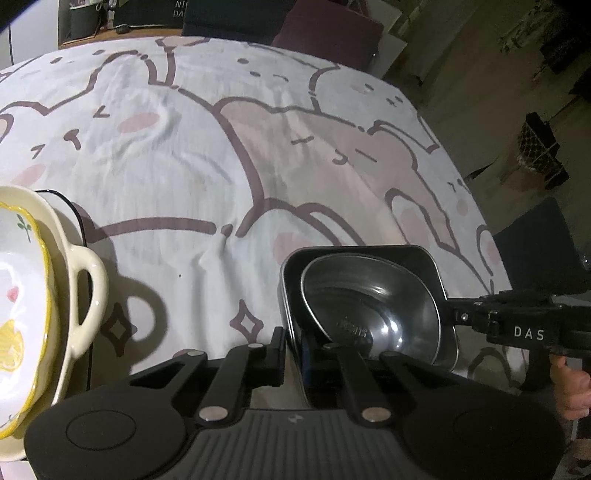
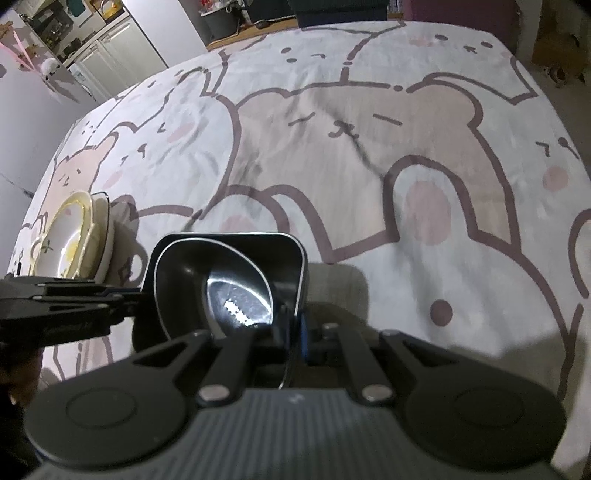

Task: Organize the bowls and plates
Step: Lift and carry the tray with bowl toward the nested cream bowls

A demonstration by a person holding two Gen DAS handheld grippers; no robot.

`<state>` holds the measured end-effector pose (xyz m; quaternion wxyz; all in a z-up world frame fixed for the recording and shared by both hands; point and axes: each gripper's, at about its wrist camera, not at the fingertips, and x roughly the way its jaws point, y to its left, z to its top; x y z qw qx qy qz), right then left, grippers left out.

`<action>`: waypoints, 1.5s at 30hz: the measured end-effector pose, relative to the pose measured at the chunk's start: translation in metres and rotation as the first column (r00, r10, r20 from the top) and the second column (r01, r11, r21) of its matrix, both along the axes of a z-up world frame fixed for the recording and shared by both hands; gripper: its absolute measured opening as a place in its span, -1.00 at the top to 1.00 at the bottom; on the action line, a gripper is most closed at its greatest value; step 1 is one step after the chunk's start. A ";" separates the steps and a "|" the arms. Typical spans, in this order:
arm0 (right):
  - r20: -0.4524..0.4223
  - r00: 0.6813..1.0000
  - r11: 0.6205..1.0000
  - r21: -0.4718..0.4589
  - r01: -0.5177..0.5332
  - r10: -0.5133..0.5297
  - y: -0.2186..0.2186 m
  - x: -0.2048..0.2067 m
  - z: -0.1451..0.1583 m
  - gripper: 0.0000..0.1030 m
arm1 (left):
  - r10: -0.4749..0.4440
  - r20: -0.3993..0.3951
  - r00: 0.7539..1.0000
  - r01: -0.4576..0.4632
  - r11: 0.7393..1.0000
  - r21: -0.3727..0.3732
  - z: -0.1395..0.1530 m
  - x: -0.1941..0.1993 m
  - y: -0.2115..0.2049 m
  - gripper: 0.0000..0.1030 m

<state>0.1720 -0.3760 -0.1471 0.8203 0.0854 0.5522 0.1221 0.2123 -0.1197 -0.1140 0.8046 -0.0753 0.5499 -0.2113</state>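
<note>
A dark square metal dish (image 1: 369,252) (image 2: 258,245) holds a round steel bowl (image 1: 369,302) (image 2: 236,295). It sits low over the cartoon-print tablecloth, and I cannot tell whether it rests on it. My left gripper (image 1: 293,345) (image 2: 142,299) is shut on the dish's left wall. My right gripper (image 2: 295,332) (image 1: 448,314) is shut on the opposite wall. To the left stands a stack: a white floral plate with a yellow rim (image 1: 22,295) (image 2: 64,243) in a cream handled dish (image 1: 85,291), over a black-rimmed dish (image 2: 105,236).
The tablecloth (image 1: 184,166) covers the whole table. The table's right edge drops off beside a dark chair (image 1: 535,243). More chairs (image 1: 325,33) stand at the far side. A person's hand (image 1: 569,384) holds the right gripper. White cabinets (image 2: 110,55) stand beyond the table's far left corner.
</note>
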 end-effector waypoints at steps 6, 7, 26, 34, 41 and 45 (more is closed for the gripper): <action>0.037 0.999 1.000 -0.003 0.012 -0.012 0.002 -0.009 0.016 0.86 | 0.005 0.051 0.999 -0.005 1.000 -0.007 0.019 -0.007 0.006 0.84; 0.045 0.999 1.000 0.000 0.016 -0.016 0.003 -0.010 0.019 0.86 | 0.006 0.063 0.998 -0.005 1.000 -0.006 0.022 -0.008 0.007 0.84; 0.191 0.981 0.998 0.036 -0.052 0.044 0.071 -0.014 0.075 0.87 | 0.149 0.218 0.965 -0.148 0.989 -0.020 0.086 -0.033 0.092 0.84; 0.211 0.971 0.991 0.050 -0.126 0.112 0.130 -0.008 0.088 0.86 | 0.217 0.256 0.942 -0.224 0.974 -0.001 0.104 -0.037 0.145 0.84; 0.202 0.965 0.983 0.046 -0.177 0.164 0.179 0.002 0.085 0.85 | 0.282 0.257 0.925 -0.290 0.957 -0.005 0.104 -0.038 0.187 0.84; 0.171 0.969 0.980 0.054 -0.189 0.178 0.201 0.009 0.078 0.85 | 0.303 0.247 0.920 -0.313 0.950 0.000 0.099 -0.036 0.206 0.85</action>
